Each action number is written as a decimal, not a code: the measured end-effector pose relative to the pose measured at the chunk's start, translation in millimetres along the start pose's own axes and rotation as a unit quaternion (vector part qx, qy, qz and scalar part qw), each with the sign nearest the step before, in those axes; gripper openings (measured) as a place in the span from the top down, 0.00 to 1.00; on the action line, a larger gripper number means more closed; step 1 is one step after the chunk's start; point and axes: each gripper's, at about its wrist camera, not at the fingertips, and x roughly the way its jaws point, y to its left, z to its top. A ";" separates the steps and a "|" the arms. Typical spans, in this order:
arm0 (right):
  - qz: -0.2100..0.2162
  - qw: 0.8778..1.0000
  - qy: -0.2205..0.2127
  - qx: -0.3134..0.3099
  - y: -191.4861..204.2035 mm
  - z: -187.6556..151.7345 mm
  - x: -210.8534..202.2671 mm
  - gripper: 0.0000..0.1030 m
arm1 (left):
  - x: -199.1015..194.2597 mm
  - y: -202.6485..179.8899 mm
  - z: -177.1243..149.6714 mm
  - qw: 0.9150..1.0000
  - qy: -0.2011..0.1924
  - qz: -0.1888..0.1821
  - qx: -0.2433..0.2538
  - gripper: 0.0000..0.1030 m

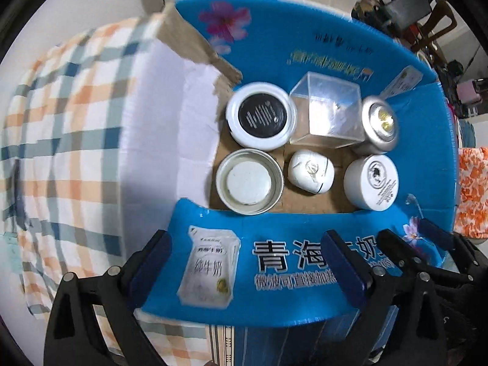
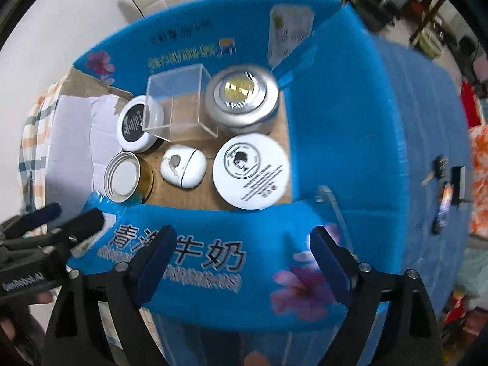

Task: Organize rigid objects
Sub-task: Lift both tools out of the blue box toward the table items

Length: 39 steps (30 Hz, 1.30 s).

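An open blue milk carton box [image 1: 305, 39] [image 2: 350, 122] holds several rigid items: a white jar with a black label [image 1: 261, 115] [image 2: 134, 126], a clear plastic cube [image 1: 328, 111] [image 2: 178, 103], a silver push light [image 1: 379, 123] [image 2: 242, 97], a metal tin lid [image 1: 249, 181] [image 2: 123, 177], a white earbud case [image 1: 311, 170] [image 2: 184, 167] and a white jar with a printed lid [image 1: 372, 181] [image 2: 250, 170]. My left gripper [image 1: 247, 262] is open and empty above the near flap. My right gripper [image 2: 242, 253] is open and empty above the same flap, and also shows in the left wrist view [image 1: 418, 238].
The box stands on a plaid cloth [image 1: 67, 128] [image 2: 33, 122]. A torn brown and white flap [image 1: 195, 45] hangs at the box's left. Small dark items [image 2: 445, 183] lie on the right flap. Chairs and clutter stand behind.
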 end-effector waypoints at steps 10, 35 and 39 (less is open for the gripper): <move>0.003 0.996 -0.084 -0.028 -1.3 -34.2 -102.8 0.11 | -93.3 -21.8 -41.2 0.995 -0.102 0.016 0.010 0.03; 0.032 0.984 -0.160 0.073 -152.3 -82.0 -239.0 0.11 | -182.6 -168.8 -60.6 0.976 -0.193 -0.036 0.097 0.03; 0.001 0.979 -0.147 0.139 -232.3 -82.2 -220.8 0.11 | -157.2 -245.6 -48.1 0.969 -0.189 -0.049 0.149 0.03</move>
